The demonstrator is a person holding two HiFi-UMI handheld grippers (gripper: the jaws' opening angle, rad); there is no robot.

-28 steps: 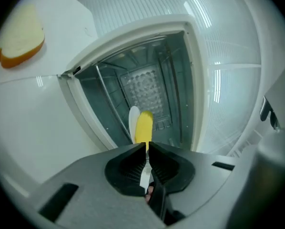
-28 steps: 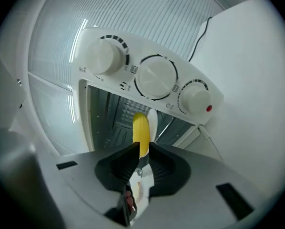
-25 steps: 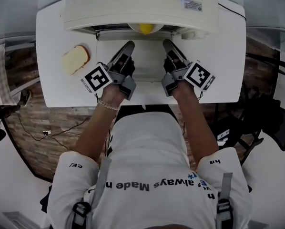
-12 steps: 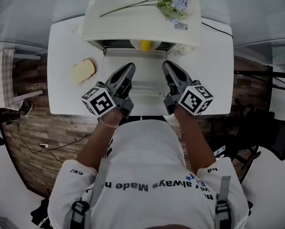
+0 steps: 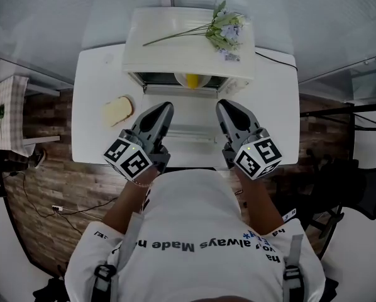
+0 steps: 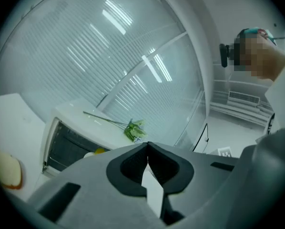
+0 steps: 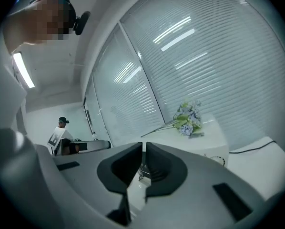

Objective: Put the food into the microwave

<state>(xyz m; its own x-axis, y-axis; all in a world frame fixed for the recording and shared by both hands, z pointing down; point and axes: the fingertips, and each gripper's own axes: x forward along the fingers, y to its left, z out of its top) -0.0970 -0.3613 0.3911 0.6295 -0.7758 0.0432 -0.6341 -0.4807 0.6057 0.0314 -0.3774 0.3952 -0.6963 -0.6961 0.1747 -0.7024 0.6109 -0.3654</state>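
Note:
A white microwave (image 5: 188,46) stands at the back of the white table (image 5: 94,87), its door (image 5: 185,115) folded down and open. Inside sits a white bowl with yellow food (image 5: 192,79), which shows in the left gripper view as the yellow food (image 6: 98,151). A slice of bread (image 5: 117,111) lies on the table left of the door, and it is the bread (image 6: 6,168) at the left edge of the left gripper view. My left gripper (image 5: 165,107) and right gripper (image 5: 223,106) hover over the door's two sides, both shut and empty.
Artificial flowers (image 5: 226,29) lie on the microwave's top. A black cable (image 5: 276,56) runs along the table's back right. Glass walls with blinds stand behind the table. A person (image 7: 61,132) stands far off in the right gripper view.
Both grippers have drawn back from the microwave opening toward the table's near edge, still shut. The view has pulled back, so the whole microwave and flowers show.

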